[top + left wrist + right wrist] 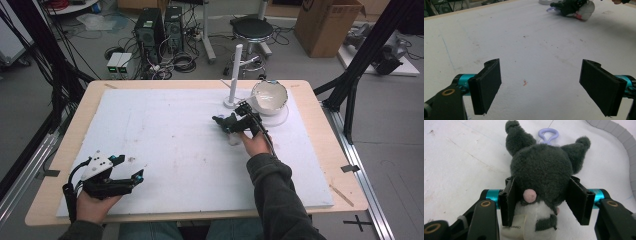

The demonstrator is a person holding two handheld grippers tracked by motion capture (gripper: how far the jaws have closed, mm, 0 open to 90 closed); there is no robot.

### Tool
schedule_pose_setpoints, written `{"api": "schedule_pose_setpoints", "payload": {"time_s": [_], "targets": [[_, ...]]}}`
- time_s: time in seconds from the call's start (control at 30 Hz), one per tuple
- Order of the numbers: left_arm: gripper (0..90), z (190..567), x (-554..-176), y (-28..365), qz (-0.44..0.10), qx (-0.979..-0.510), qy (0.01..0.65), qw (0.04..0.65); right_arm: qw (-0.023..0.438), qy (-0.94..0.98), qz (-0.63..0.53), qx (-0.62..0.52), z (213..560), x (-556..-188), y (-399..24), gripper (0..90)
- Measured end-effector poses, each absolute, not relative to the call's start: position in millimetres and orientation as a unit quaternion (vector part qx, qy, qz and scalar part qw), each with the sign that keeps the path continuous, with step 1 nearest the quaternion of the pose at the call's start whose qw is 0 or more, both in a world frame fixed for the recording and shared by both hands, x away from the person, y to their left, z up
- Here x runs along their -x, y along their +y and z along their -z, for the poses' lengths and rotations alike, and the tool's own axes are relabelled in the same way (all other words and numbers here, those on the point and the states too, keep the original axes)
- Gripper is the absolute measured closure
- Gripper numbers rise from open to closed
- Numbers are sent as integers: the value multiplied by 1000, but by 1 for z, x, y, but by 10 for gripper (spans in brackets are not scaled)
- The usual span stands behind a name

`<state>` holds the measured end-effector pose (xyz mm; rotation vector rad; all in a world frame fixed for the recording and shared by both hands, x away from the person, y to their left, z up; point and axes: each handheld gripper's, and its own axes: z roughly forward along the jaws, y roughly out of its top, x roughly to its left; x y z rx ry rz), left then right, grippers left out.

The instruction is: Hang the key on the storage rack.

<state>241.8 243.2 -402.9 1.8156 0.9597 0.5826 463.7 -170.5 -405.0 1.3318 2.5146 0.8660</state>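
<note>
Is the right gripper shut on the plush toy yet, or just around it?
Shut on it: in the right gripper view both jaws of the right gripper press into the plush toy, denting its dark fur.

Plush toy (541, 173): dark grey fuzzy head with two pointed ears, white body, small pink tail-like nub, lilac clip loop (548, 135) at top, white sewn tag reading SANRIO. It lay on the white table (165, 130), near centre-right, head pinched between the right gripper (544, 195) jaws.

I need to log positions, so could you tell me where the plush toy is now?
The plush toy sits between the right gripper jaws, right of centre on the white mat, just before the white post and bowl.
</note>
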Motion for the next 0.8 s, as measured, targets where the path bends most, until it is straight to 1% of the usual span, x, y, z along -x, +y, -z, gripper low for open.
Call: {"api": "schedule_pose_setpoints", "payload": {"time_s": [0.03,0.1,0.2,0.37,0.63,0.8], "targets": [[181,403,-242,243,-239,-745,394,482,83,842,-293,-444,405,-464,-171,470],[180,403,-242,244,-239,-744,395,483,102,842,-299,-437,403,-461,-172,486],[180,403,-242,244,-239,-744,396,483,95,843,-307,-432,403,-461,-173,489],[180,403,-242,244,-239,-743,396,484,99,846,-312,-421,402,-459,-176,492],[181,403,-242,244,-237,-743,395,485,87,832,-351,-420,396,-452,-188,492],[181,403,-242,244,-237,-743,396,485,92,835,-360,-405,392,-446,-191,492]]}}
